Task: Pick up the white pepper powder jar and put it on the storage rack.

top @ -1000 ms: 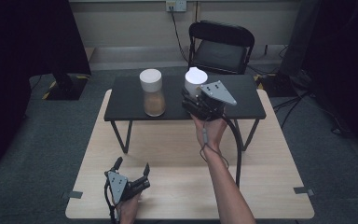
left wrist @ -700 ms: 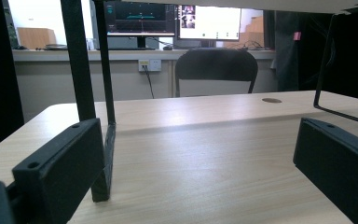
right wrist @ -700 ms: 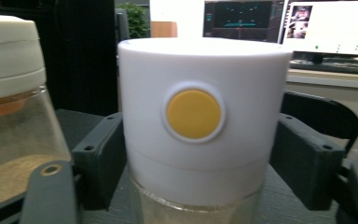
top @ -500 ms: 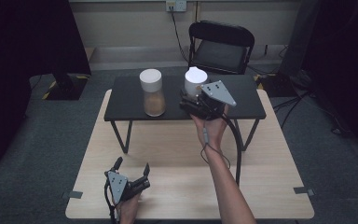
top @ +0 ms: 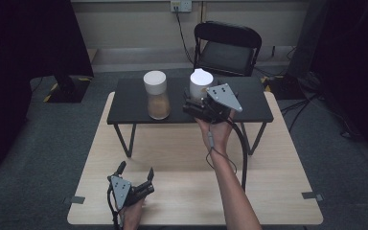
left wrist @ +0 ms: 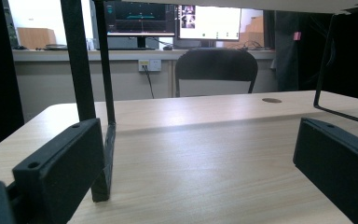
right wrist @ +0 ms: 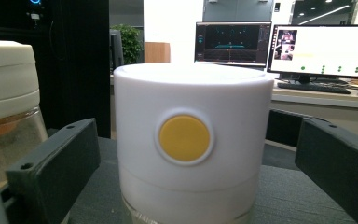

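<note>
Right gripper view: the right tool (right wrist: 186, 154), just opened, has gaps beside the white jar (right wrist: 191, 144) with its yellow dot (right wrist: 184, 138).

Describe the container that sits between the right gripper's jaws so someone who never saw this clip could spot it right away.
On the light wooden table stands a low black table with two lidded jars. The one meant is the right-hand jar with the yellow button, between the open jaws of the right gripper, which have just been opening. Its tall white cap bears a round yellow button, while the left jar shows brown contents under its white lid.
</note>
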